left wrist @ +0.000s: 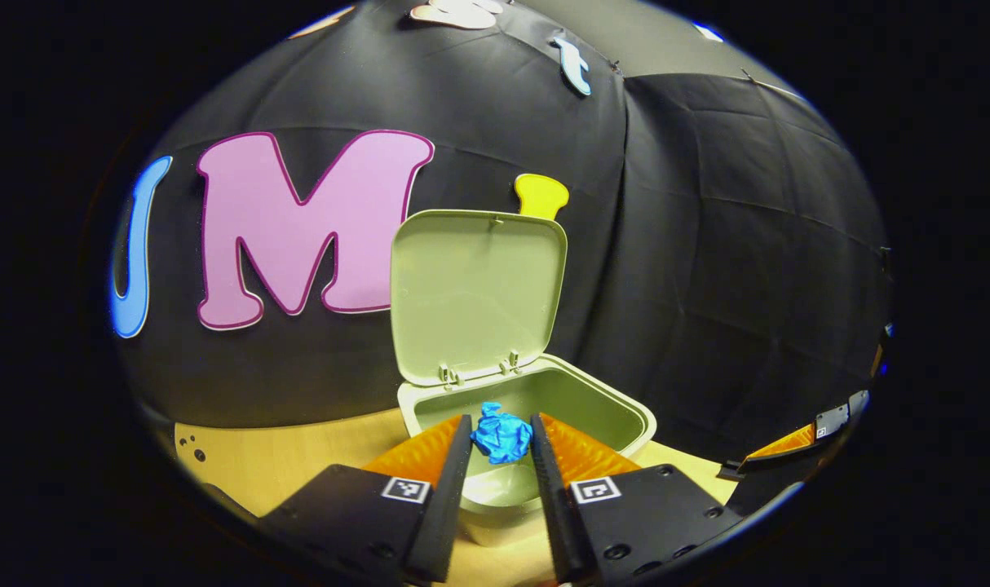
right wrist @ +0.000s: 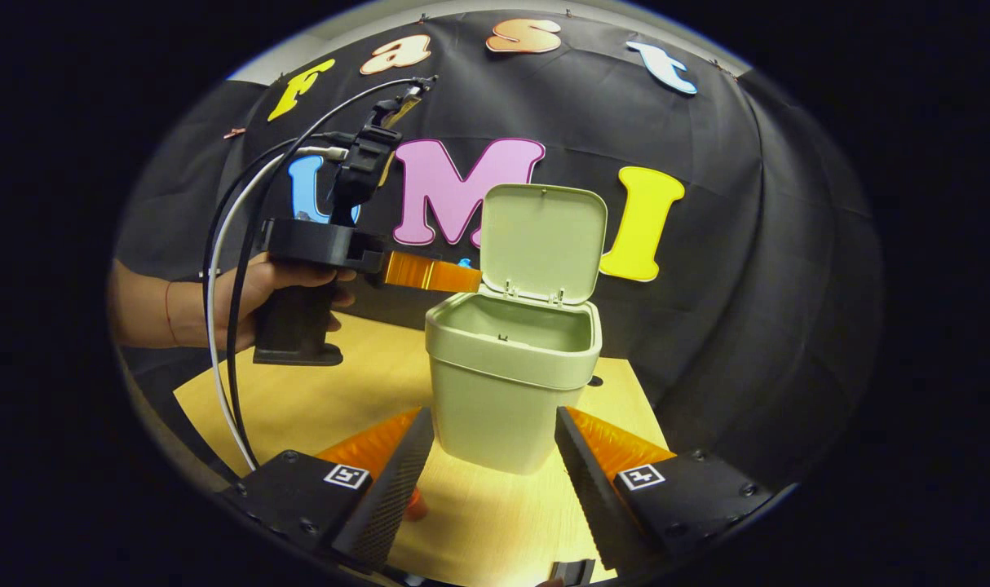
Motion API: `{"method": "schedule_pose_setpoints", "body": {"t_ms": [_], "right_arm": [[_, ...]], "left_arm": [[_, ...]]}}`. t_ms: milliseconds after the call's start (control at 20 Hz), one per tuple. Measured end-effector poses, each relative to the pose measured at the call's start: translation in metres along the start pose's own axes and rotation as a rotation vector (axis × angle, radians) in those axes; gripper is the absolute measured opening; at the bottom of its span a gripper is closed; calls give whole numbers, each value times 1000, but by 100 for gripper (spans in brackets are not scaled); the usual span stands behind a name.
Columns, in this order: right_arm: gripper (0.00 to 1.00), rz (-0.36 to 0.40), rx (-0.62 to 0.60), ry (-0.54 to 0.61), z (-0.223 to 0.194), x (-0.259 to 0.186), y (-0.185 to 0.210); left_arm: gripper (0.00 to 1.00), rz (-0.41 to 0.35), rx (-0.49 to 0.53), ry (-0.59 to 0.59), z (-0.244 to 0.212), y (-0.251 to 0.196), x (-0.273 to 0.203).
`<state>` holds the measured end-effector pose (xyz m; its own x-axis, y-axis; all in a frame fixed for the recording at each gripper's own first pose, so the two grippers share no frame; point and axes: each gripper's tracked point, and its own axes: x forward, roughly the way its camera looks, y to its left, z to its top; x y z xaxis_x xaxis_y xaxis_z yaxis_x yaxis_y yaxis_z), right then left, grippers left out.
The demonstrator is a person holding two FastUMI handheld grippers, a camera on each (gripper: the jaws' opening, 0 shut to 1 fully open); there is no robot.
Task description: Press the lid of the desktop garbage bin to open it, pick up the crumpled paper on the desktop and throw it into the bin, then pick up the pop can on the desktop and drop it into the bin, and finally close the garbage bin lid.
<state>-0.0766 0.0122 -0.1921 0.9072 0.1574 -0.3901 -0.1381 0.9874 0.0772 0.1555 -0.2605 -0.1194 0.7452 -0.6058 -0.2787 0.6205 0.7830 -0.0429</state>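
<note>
A pale green bin stands on the wooden table with its lid swung up and open. In the left gripper view, my left gripper is shut on a blue crumpled paper, held just above the bin's open mouth near its front rim. In the right gripper view, a hand holds the left gripper, whose fingers reach the bin's left rim. My right gripper is open, low in front of the bin, with nothing between its fingers. A small orange-red shape peeks from behind one finger; I cannot tell what it is.
The wooden table stretches left of the bin under the hand and its cables. The black cloth wall stands close behind the bin. The right gripper shows at the right edge of the left gripper view.
</note>
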Motion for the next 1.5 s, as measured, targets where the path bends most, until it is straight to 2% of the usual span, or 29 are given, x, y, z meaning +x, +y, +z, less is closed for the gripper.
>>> {"method": "schedule_pose_setpoints", "body": {"t_ms": [100,200,400,600,1050,1500], "right_arm": [[94,-4,3,0,0,0,-4],[95,-7,7,3,-1,0,-8],[94,1,11,11,-6,-3,-9],[95,39,6,7,-8,-4,1],[98,172,-11,31,-22,-1,45],[98,309,-24,124,-65,7,92]], "left_arm": [[80,17,10,2,0,2,4],[90,42,15,0,0,6,8],[92,50,6,-6,1,4,4],[93,58,-18,-6,-2,6,-12],[93,247,-44,-52,-1,48,-95],[93,360,-65,-38,-23,61,-172]]}}
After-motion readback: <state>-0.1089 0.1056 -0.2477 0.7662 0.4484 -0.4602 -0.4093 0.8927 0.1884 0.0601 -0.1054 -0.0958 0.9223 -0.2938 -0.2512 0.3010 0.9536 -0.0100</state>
